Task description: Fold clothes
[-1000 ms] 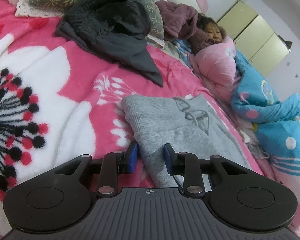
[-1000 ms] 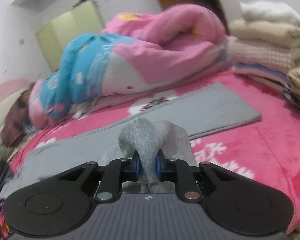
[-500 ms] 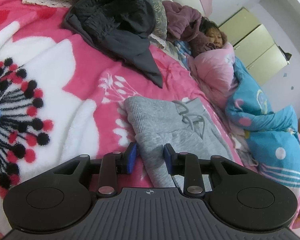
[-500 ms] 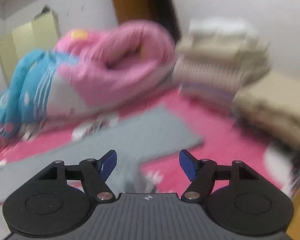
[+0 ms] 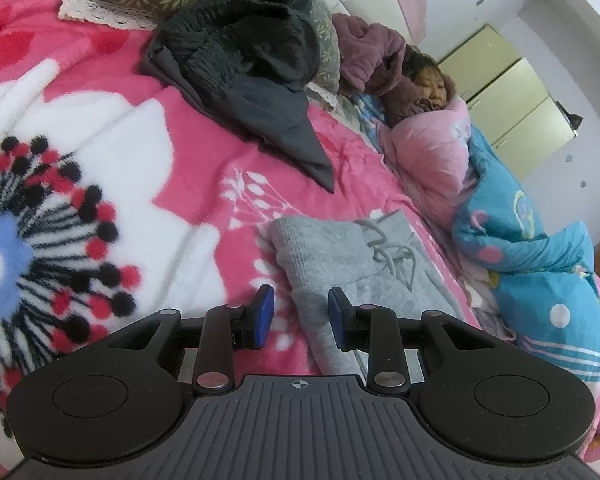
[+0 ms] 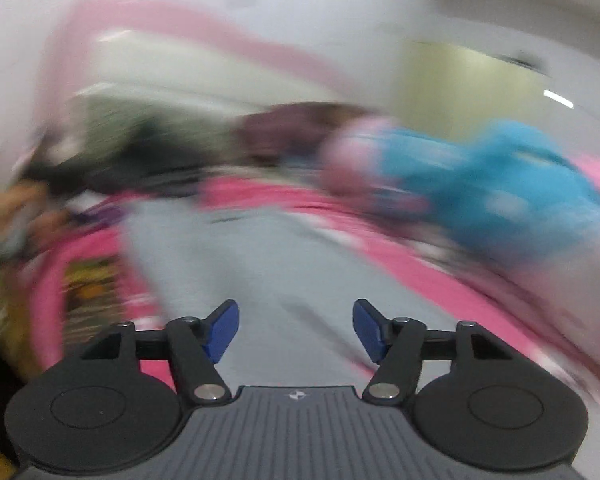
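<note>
Pink floral blanket [image 5: 204, 152] under everything, with grey sweatpants [image 5: 352, 264] lying flat, waist end near left gripper [image 5: 299, 320]. Cloth released from right gripper [image 6: 296, 330] since a second ago, now empty, closing a little. Left gripper narrow, straddling trouser edge, not pinching. Probably regrasping next.

Grey trousers [image 5: 352, 256]; pink floral blanket [image 5: 112, 128]; blue-and-pink quilt [image 5: 532, 256]
</note>
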